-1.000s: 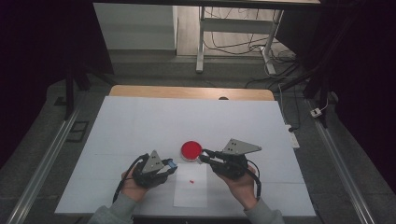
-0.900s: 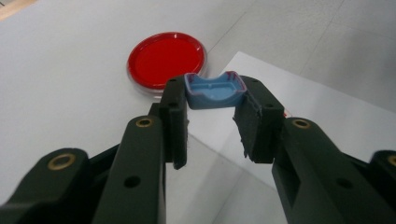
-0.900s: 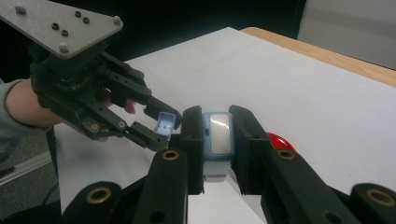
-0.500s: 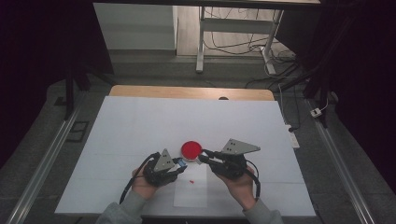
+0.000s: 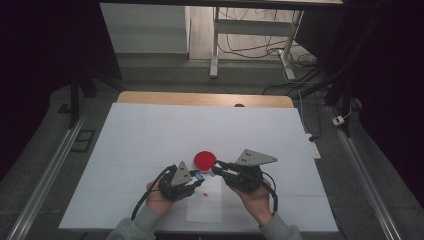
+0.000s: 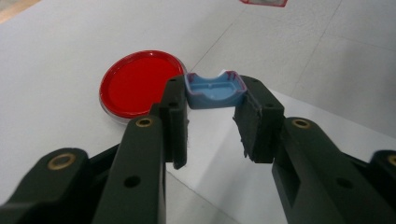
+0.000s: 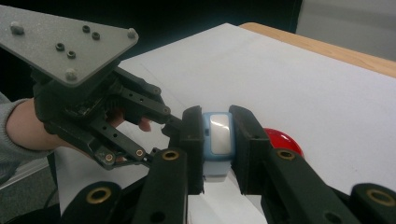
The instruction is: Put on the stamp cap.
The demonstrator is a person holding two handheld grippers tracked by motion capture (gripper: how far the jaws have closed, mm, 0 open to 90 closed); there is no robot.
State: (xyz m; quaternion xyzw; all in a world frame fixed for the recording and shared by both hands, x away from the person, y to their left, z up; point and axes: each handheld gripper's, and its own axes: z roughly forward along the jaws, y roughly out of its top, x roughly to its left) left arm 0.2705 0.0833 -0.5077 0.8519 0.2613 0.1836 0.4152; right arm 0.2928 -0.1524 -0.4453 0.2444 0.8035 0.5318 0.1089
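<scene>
Left gripper (image 5: 198, 175) moved in toward right gripper (image 5: 216, 170) since earlier frame; both now meet just in front of red dish (image 5: 205, 159). Left jaws pinch blue cap (image 6: 215, 89). Right jaws clamp blue case (image 7: 217, 140). Judged: parts aligned, joining left. Count: one cap, one case, one dish, one paper sheet (image 5: 207, 207).

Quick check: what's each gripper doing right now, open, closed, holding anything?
Left gripper: shut on the blue cap.
Right gripper: shut on the light-blue case.
</scene>
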